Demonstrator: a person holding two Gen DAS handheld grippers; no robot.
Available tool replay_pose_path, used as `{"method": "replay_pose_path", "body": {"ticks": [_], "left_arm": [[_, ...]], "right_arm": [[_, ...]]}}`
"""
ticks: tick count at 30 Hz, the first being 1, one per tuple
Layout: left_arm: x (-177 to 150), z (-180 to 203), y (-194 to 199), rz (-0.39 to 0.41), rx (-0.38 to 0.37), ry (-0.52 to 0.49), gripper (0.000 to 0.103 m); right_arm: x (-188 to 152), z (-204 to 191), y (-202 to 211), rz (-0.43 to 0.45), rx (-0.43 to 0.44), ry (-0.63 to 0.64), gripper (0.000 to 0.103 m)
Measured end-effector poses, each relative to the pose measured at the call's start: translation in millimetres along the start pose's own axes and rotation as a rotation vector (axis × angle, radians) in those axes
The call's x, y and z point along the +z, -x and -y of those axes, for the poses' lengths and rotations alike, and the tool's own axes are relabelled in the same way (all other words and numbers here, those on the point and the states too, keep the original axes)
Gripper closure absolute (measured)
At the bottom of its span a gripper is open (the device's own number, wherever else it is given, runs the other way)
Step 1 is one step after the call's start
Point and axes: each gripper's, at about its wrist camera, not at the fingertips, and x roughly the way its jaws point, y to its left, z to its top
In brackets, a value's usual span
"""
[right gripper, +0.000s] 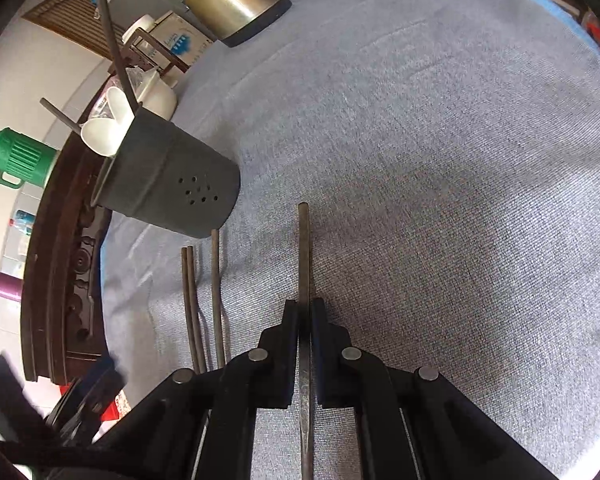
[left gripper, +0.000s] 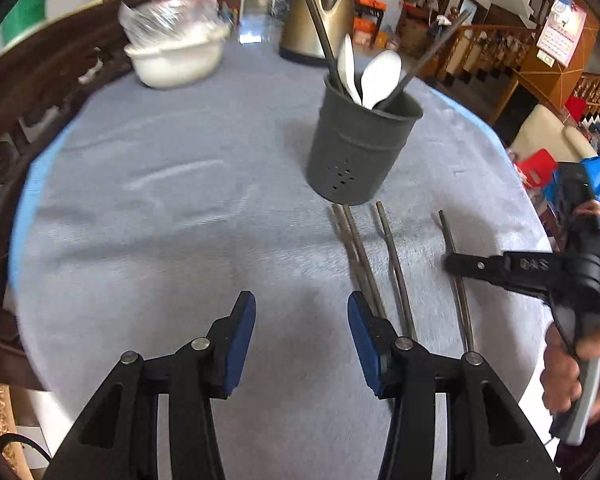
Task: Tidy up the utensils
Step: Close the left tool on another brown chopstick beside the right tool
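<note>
A dark grey utensil holder (left gripper: 360,148) stands on the grey cloth with white spoons (left gripper: 374,76) and dark chopsticks in it; it also shows in the right wrist view (right gripper: 176,184). Several dark chopsticks lie in front of it (left gripper: 396,268), (right gripper: 217,296). My right gripper (right gripper: 305,308) is shut on the rightmost chopstick (right gripper: 303,248), which lies along the cloth; the gripper also shows in the left wrist view (left gripper: 456,264). My left gripper (left gripper: 302,312) is open and empty, low over the cloth just left of the lying chopsticks.
A gold kettle (left gripper: 320,20) stands at the back of the table. White bowls under plastic wrap (left gripper: 176,48) sit at the back left. A carved dark wood rim (left gripper: 16,128) edges the table on the left. A green jug (right gripper: 20,160) stands beyond it.
</note>
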Motion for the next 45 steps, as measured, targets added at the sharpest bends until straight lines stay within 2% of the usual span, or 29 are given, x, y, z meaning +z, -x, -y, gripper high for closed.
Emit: {"method": "replay_pose_path", "body": {"ticks": [3,9,27,34,43,45], "left_arm": [[8.6,1.2,-23.8,-0.060,-0.026,0.020,0.054],[20.2,2.8,-44.3,-0.113,-0.049,0.036,0.054],[29.2,17.9,-49.1,-0.158,-0.052,0.035,0.054],[39.3,33.7,-53.9,-0.171,-0.019,0.021,0.054],[34.6,53.9,-58.4,-0.179,0.050,-0.029,0.054],[31.8,56.1,-57.5,-0.174,0.060,-0.041,0.060]], "right_arm": [[2.9,9.8,3.2,-0.007,0.016,0.006,0.095],[3.6,15.6,4.8,-0.018,0.031,0.012,0.095],[0.3,-4.3,-4.7,-0.013,0.000,0.055,0.095],[-1.1,-2.0,-5.3,-0.009,0.019,0.051,0.095],[-5.3,4.0,-1.3,0.007,0.031,0.070,0.095],[-5.8,2.0,-0.6,0.010,0.025,0.079,0.095]]}}
